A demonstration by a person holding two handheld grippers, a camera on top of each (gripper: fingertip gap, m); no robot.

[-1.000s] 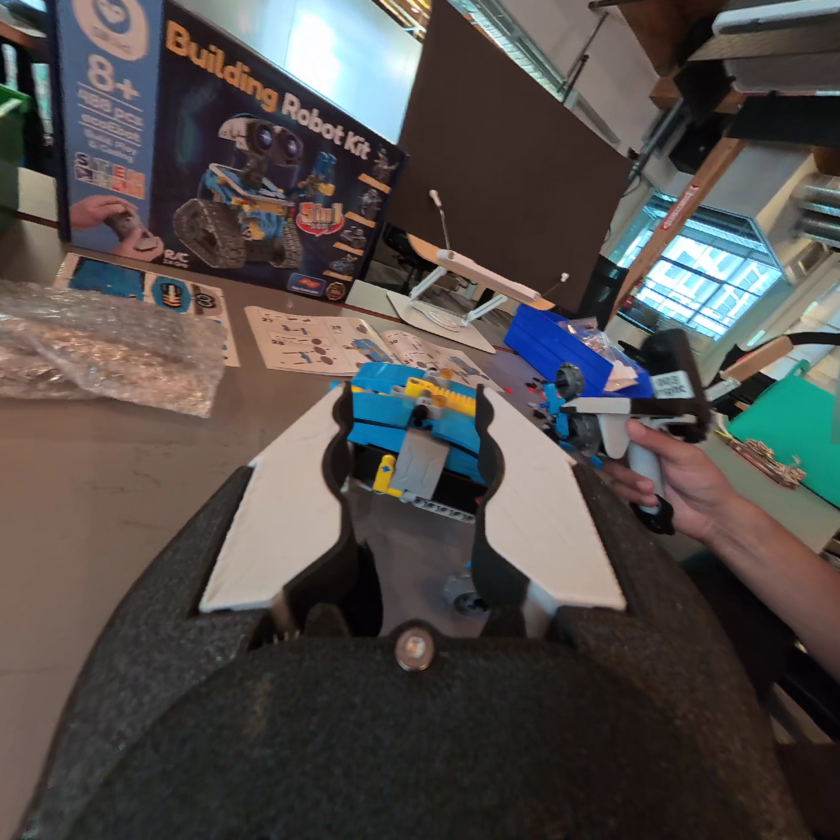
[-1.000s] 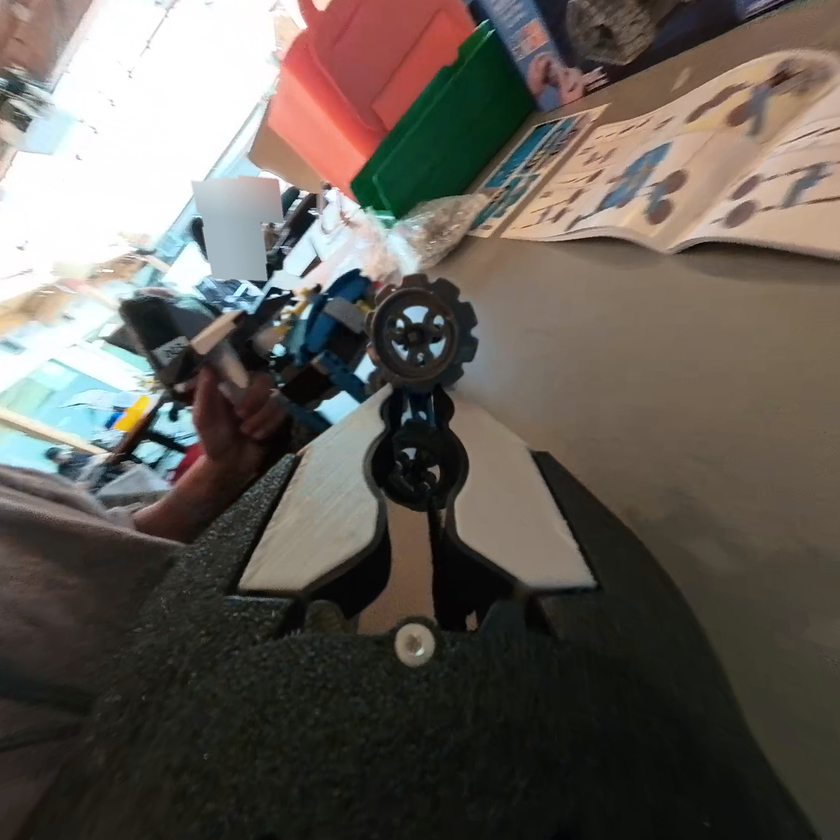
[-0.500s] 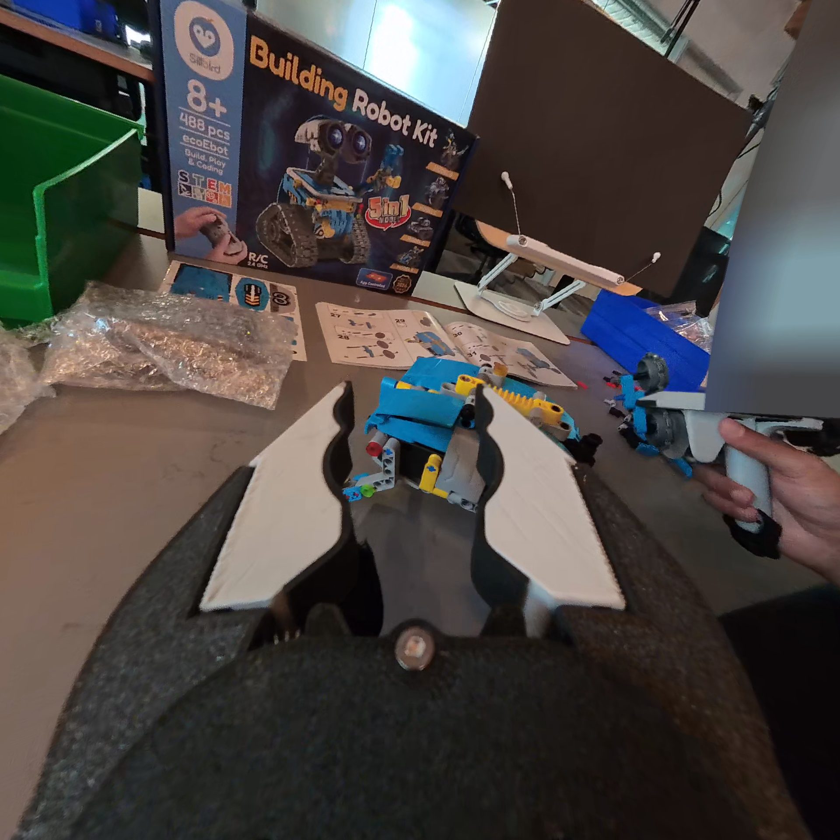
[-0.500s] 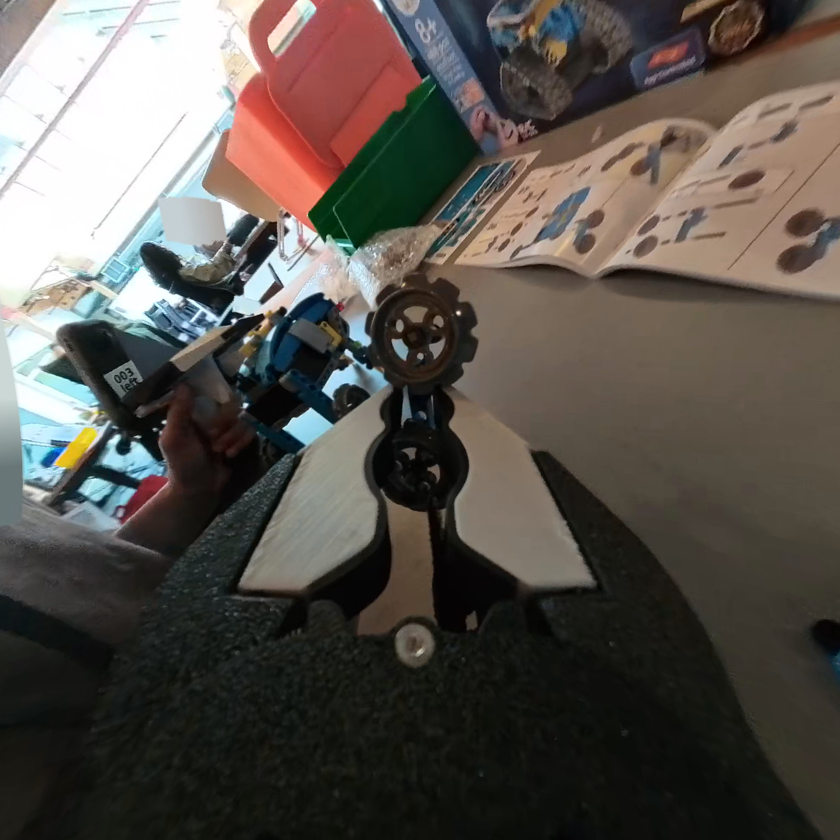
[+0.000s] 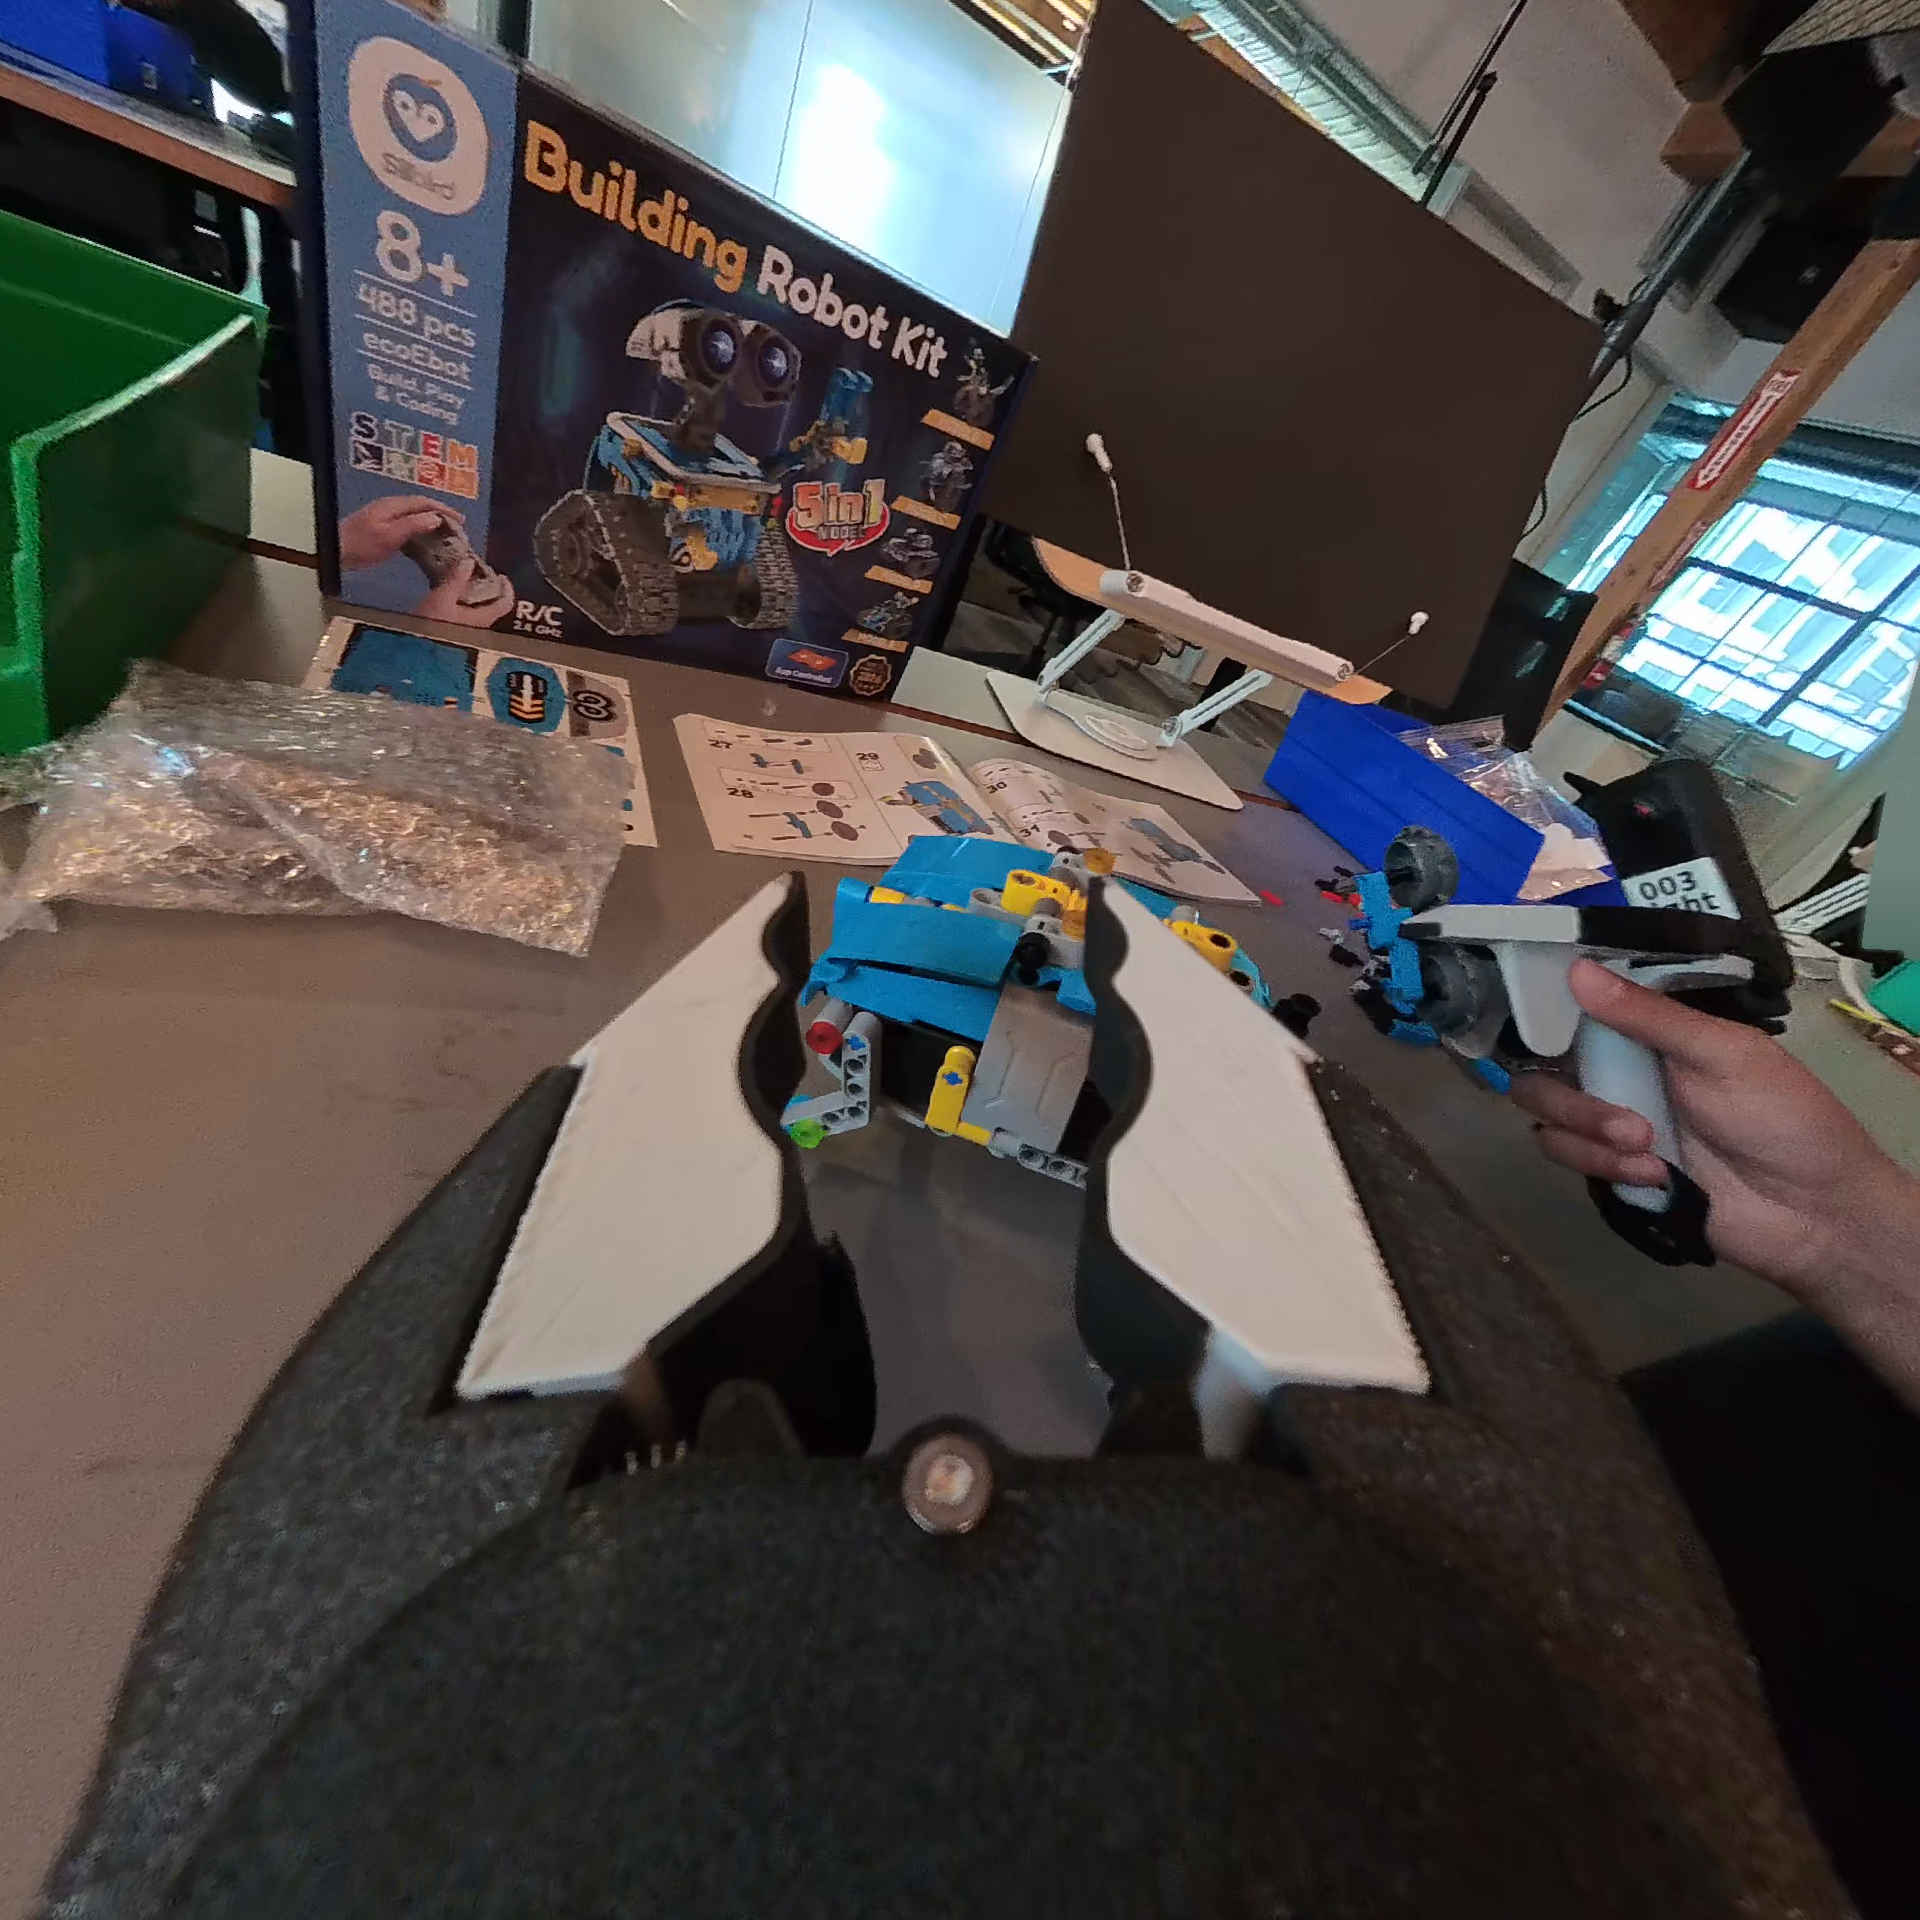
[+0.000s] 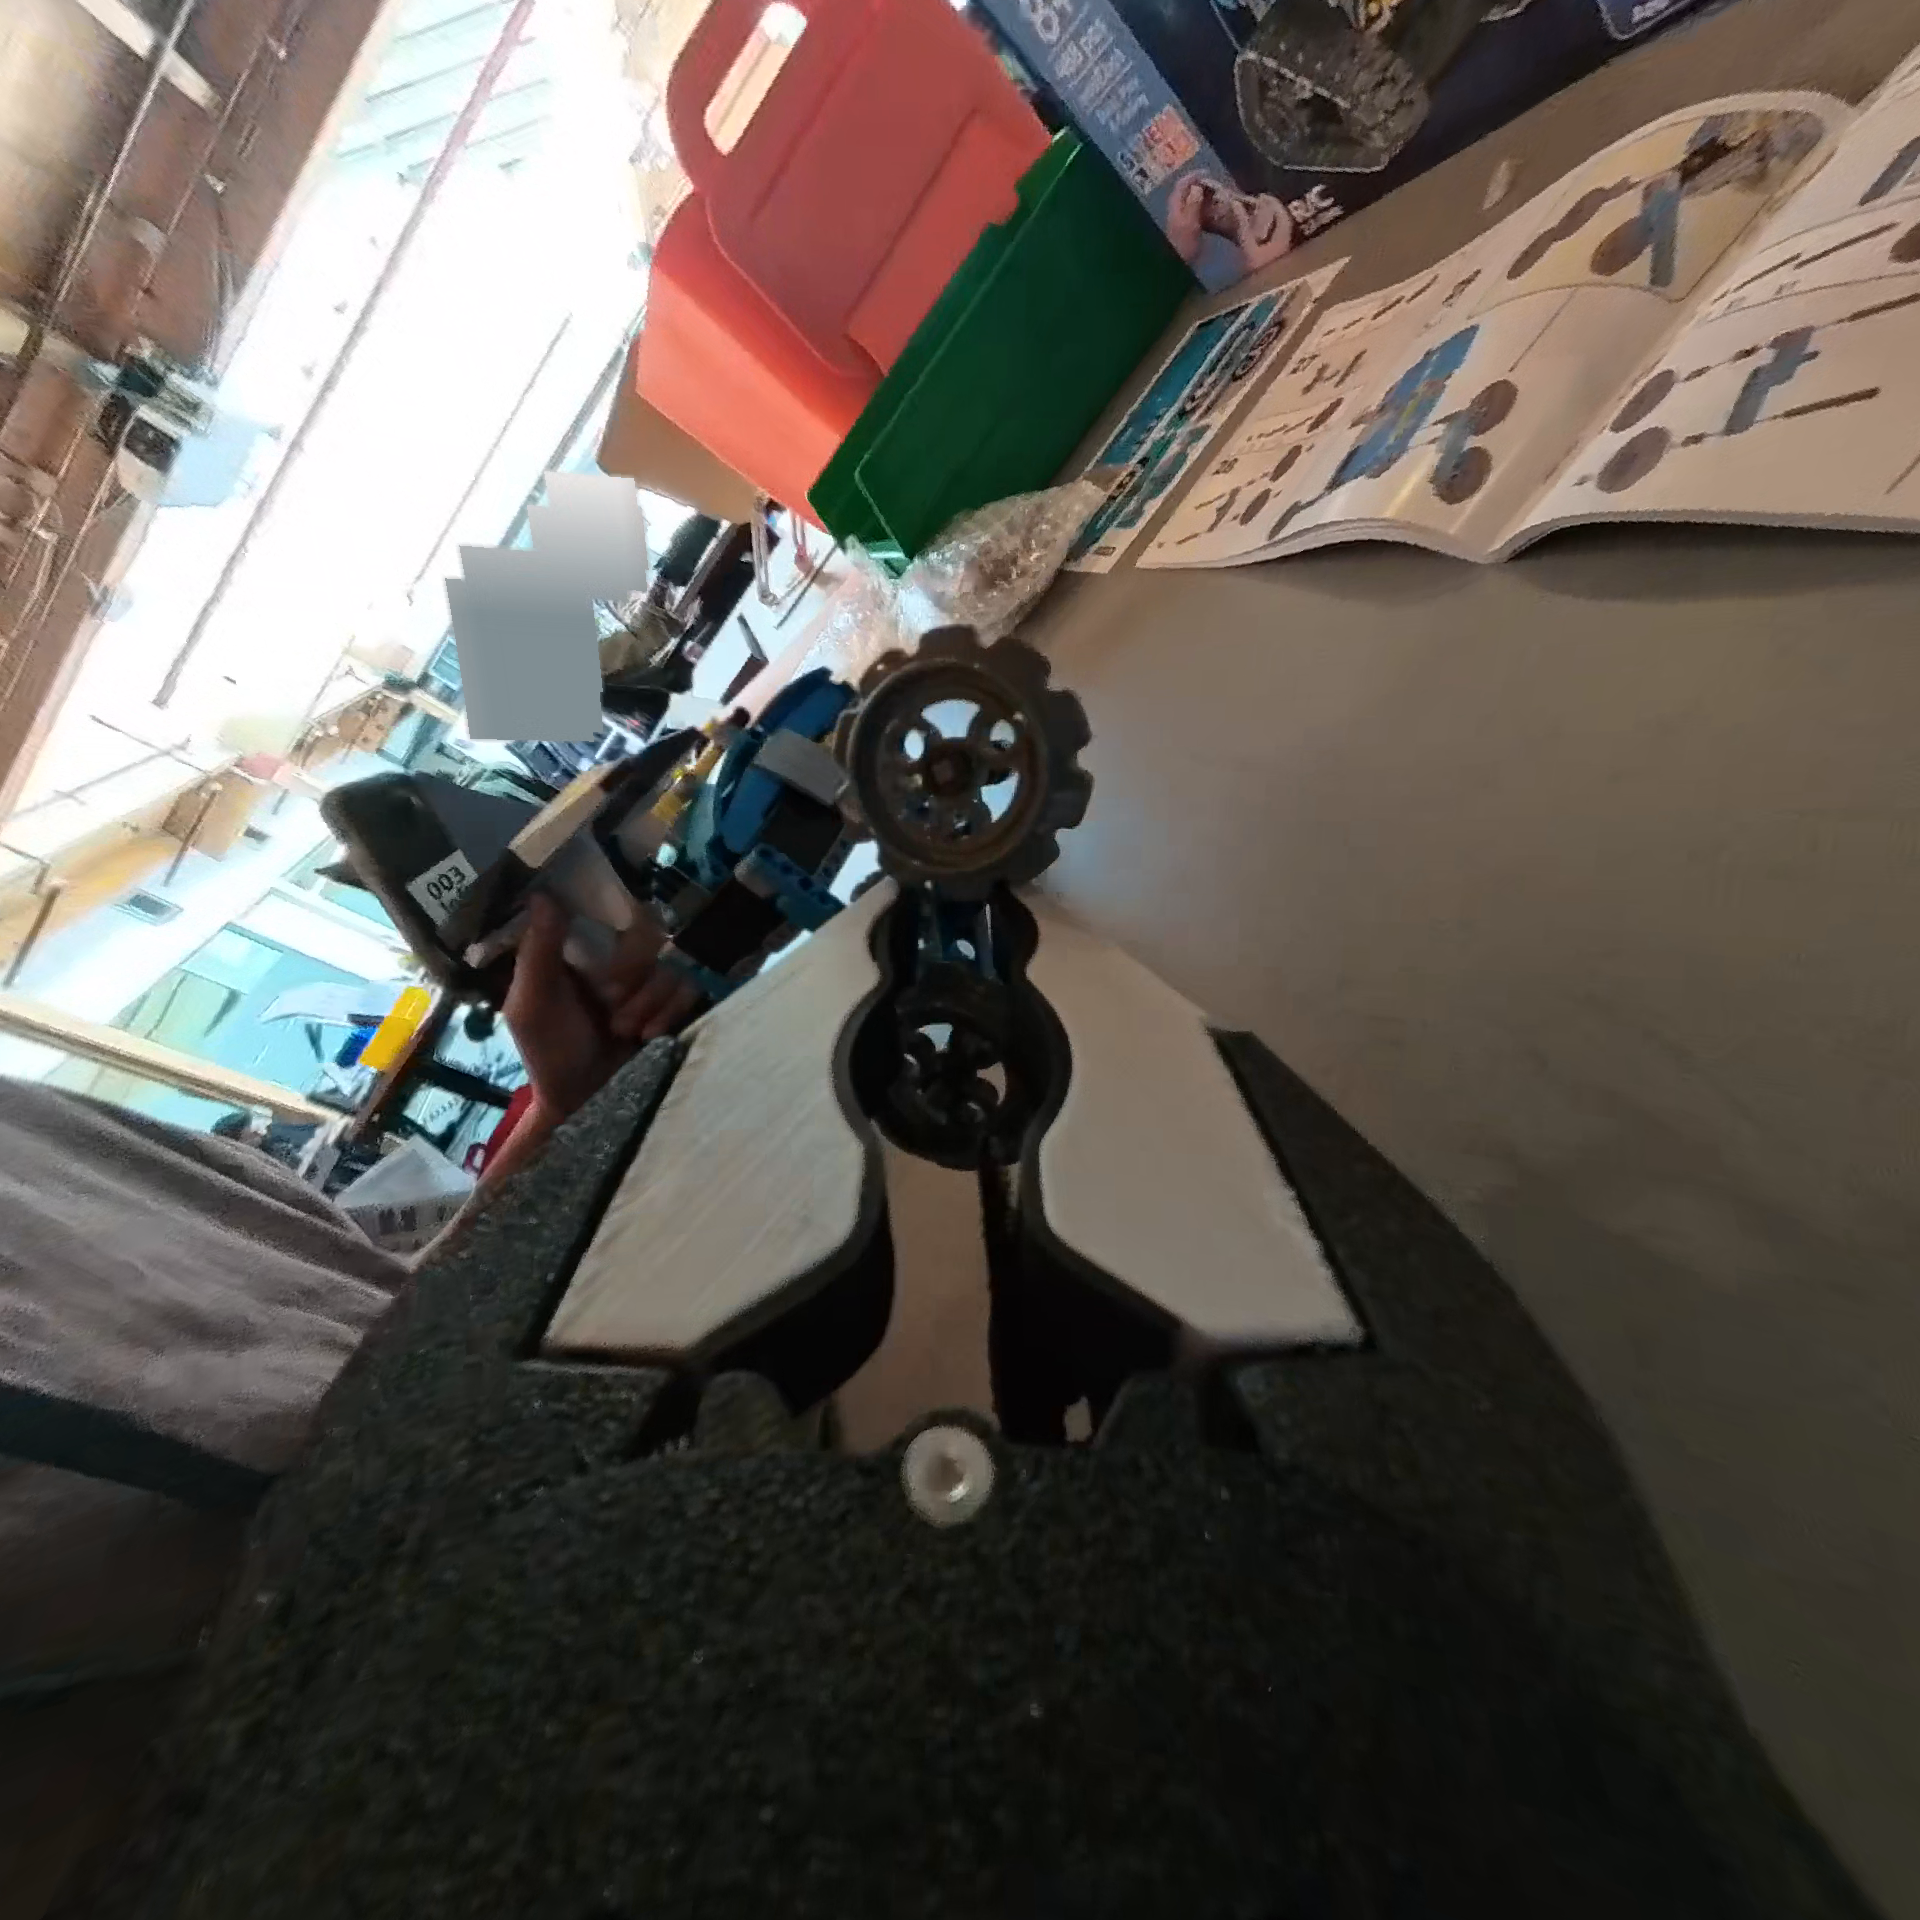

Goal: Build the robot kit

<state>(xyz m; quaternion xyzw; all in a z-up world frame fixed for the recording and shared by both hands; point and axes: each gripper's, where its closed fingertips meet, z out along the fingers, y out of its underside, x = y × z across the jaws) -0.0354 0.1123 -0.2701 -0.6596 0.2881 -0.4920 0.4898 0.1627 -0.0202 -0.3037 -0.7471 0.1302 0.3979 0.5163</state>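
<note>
Up close, left claw (image 5: 945,997) spread around blocky blue brick model (image 5: 966,966), right claw (image 6: 951,956) clamping toothed wheel assembly (image 6: 961,769).

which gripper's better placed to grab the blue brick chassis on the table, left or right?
Probably left. The left gripper is open with the blue brick chassis sitting between its fingertips on the table. The right gripper is shut on a wheel assembly, off to the side.

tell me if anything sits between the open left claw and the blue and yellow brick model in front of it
Nothing visible does. The left claw is open, its fingers either side of the brick model on the grey table. The bubble wrap and instruction booklet lie off to the side and behind.
</note>
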